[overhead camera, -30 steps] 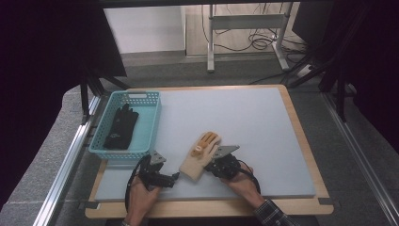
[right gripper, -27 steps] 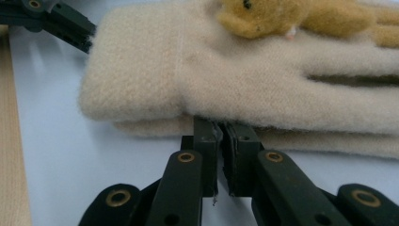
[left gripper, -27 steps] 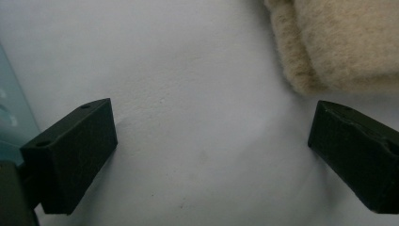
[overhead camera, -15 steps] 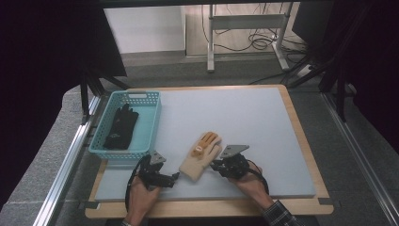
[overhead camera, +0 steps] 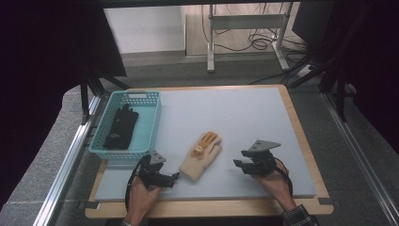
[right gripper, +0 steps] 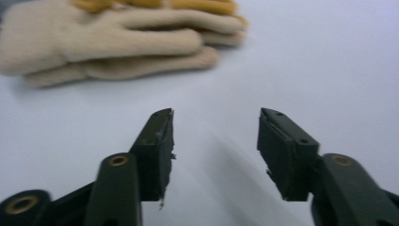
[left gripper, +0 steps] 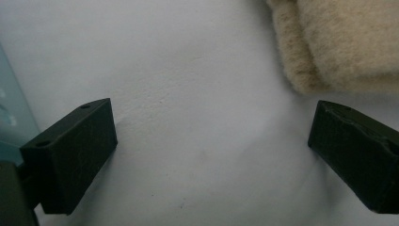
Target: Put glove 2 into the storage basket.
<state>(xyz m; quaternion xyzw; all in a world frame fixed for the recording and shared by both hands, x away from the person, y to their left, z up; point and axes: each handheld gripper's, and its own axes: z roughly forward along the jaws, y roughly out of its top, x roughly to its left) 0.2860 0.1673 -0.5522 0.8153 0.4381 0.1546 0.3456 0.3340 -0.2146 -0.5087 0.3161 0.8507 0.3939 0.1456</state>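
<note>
**Soft glove lies loose between two open grippers**

Though it rests flat and quiet, the beige glove just below the middle of the high view is a light, limp, fuzzy thing: it will fold and sag as soon as one end is lifted, and nothing in it can break. My judgement is that the thick cuff at its lower left end gives the surest bite, since the knit there is doubled and bulky, while the orange-tipped fingers pointing to the upper right would slip or stretch. A pinch should gather both layers of cloth against the pale grey mat.

The left gripper sits at lower left of centre, jaws spread wide and empty, with the cuff just beyond its right jaw in the left gripper view. The right gripper stands well apart from the glove at lower right; its jaws have just been opening and nothing lies between them.

A second ago the right gripper was touching the glove's right side; it has since drawn away to the right. The glove has turned slightly, and the left gripper has kept its place. A black glove lies in the teal basket at left, unchanged.
</note>
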